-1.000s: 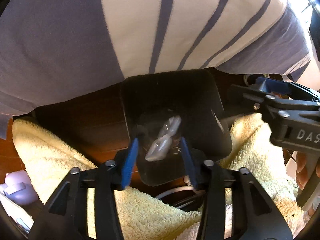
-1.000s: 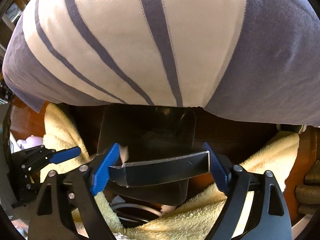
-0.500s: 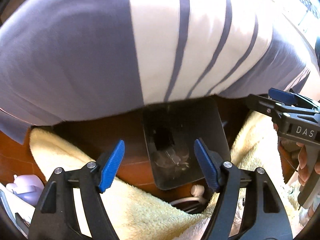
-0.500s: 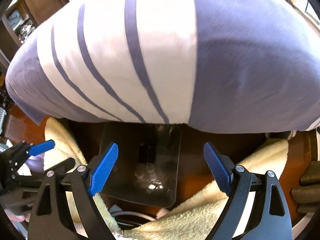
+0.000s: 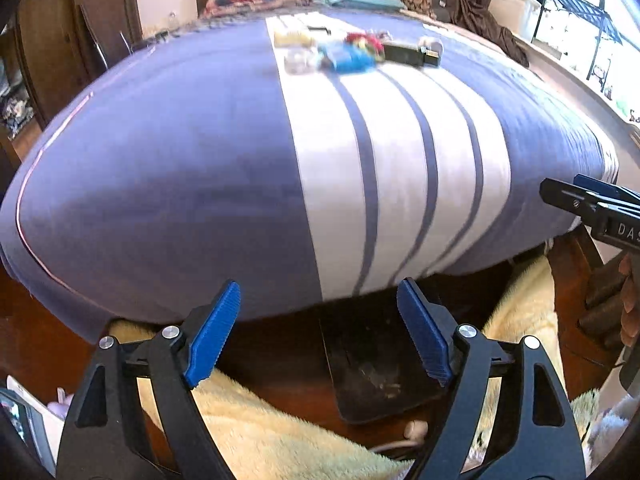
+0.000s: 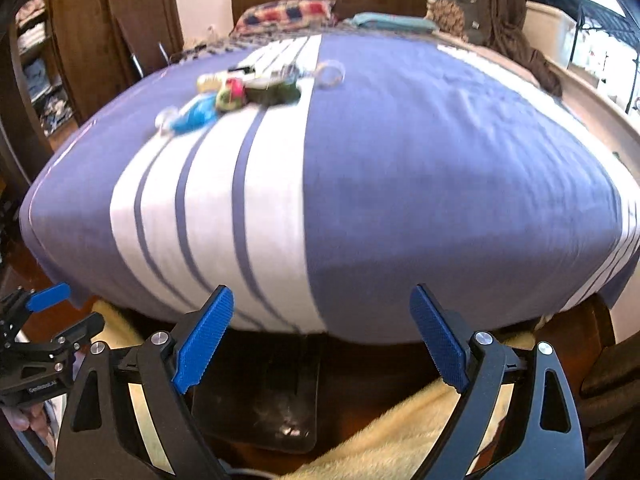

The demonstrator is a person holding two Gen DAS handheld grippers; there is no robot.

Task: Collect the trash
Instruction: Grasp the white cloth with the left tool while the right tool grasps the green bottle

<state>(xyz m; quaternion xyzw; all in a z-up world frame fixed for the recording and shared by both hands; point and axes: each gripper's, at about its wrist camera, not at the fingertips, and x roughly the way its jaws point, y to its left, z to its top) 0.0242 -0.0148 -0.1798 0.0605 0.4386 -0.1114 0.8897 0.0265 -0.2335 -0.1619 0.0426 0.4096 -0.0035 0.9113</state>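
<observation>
Left gripper [image 5: 318, 334]: spread, nothing held. Right gripper [image 6: 322, 338]: spread, likewise bare. Trash pile [image 5: 352, 50] (blue wrapper, clear plastic, dark pieces, blurred): far ahead of your fingers on the striped bedspread [image 5: 200, 168]. Black bin [image 5: 372, 364]: just below and between your fingers, on the floor at the bed's foot, likely kept there for short drops.

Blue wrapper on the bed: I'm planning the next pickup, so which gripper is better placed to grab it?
Probably the left gripper: open, empty, and the blue wrapper lies nearly straight ahead. From the right gripper, also open, it sits well off to the left.
</observation>
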